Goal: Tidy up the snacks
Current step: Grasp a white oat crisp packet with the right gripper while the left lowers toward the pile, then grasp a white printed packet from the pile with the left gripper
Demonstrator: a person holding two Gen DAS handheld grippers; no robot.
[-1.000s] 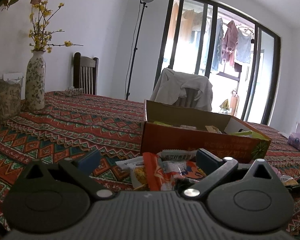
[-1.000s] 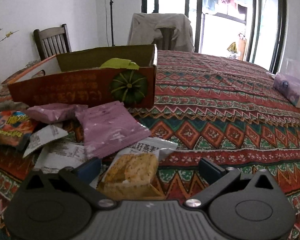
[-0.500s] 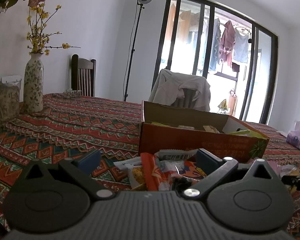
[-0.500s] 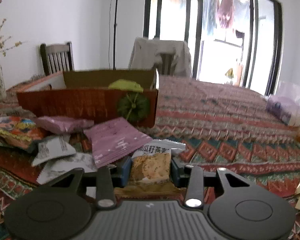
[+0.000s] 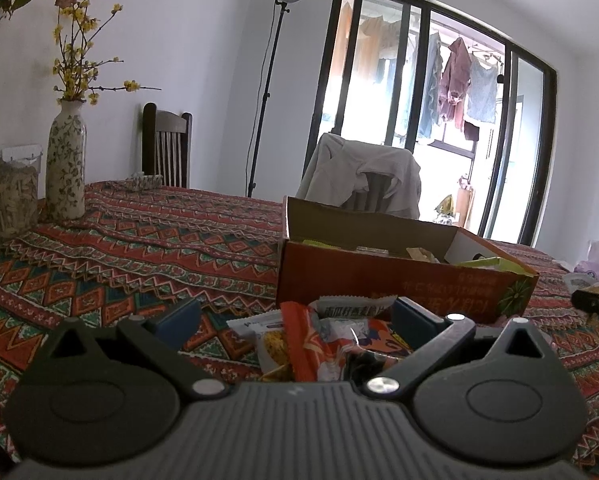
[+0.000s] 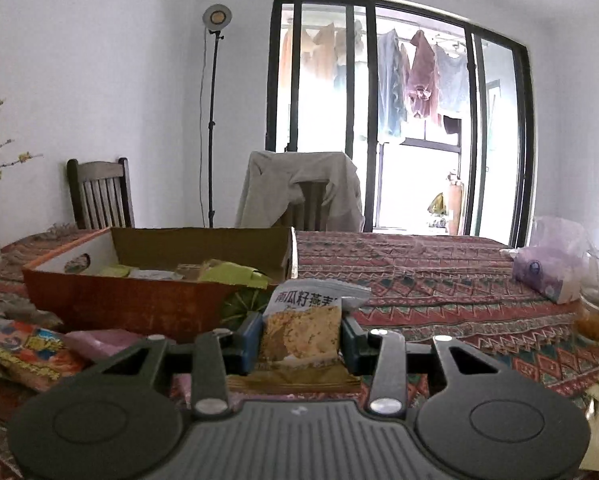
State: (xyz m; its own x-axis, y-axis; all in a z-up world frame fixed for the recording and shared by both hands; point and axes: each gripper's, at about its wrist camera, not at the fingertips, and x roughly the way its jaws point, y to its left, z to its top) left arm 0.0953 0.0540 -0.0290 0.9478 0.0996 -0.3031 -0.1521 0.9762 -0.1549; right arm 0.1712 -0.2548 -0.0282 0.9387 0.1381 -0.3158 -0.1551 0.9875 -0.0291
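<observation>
Oat-crisp packet (image 6: 299, 330) upright in right gripper (image 6: 297, 336), long axis vertical.

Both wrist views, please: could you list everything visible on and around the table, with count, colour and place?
Cardboard box: one, orange outside, open, mid-table, packets inside.
Oat snack packet: one, white and tan, held off the table before the box.
Loose snack packets: a pile, orange, white and mixed, in front of the box.
Pink packet: one, beside the pile.
Tablecloth: one, red patterned, covers the table.
Vase: one, floral white, yellow sprigs, far left.
Jar: one, clear, beside the vase.
Tissue pack: one, purple, right side.
Chairs: two, dark wood, one draped with a garment.
Floor lamp: one, black, at the wall.
Left gripper: open, above the pile.
Right gripper: shut on the oat snack packet.
</observation>
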